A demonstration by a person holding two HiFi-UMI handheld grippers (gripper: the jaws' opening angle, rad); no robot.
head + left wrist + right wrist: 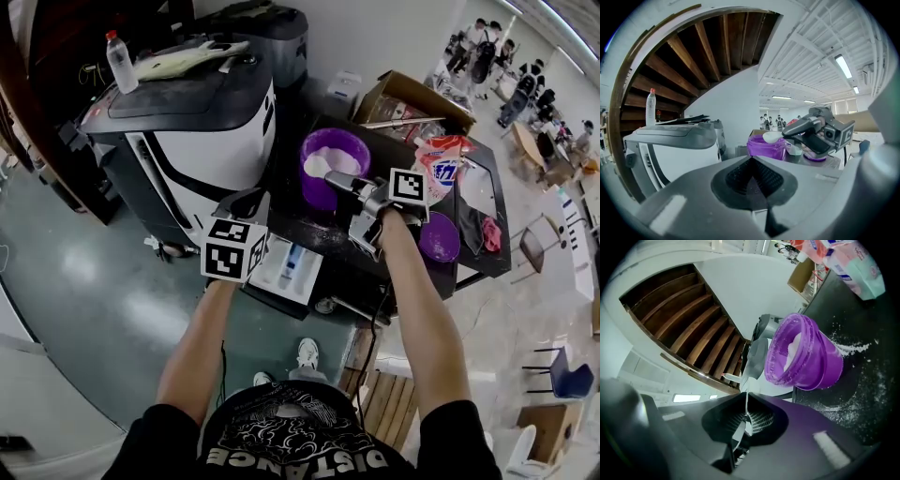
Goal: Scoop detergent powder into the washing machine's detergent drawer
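My right gripper [336,178] is shut on the handle of a white scoop [771,137], which it holds over the rim of a purple tub [334,161] of white powder on the black table [862,380]. In the right gripper view the scoop [754,359] runs from the jaws toward the tub [806,357]. The detergent drawer [289,267] stands pulled open at the washing machine's [187,131] front, below the tub. My left gripper [246,199] hovers just left of the drawer, shut with nothing in it.
A detergent bag [441,161] and a purple lid [439,239] lie right of the tub. Spilled powder [848,350] dusts the table. A cardboard box [412,98] sits behind. A water bottle [120,61] stands on the machine. People gather at the far right.
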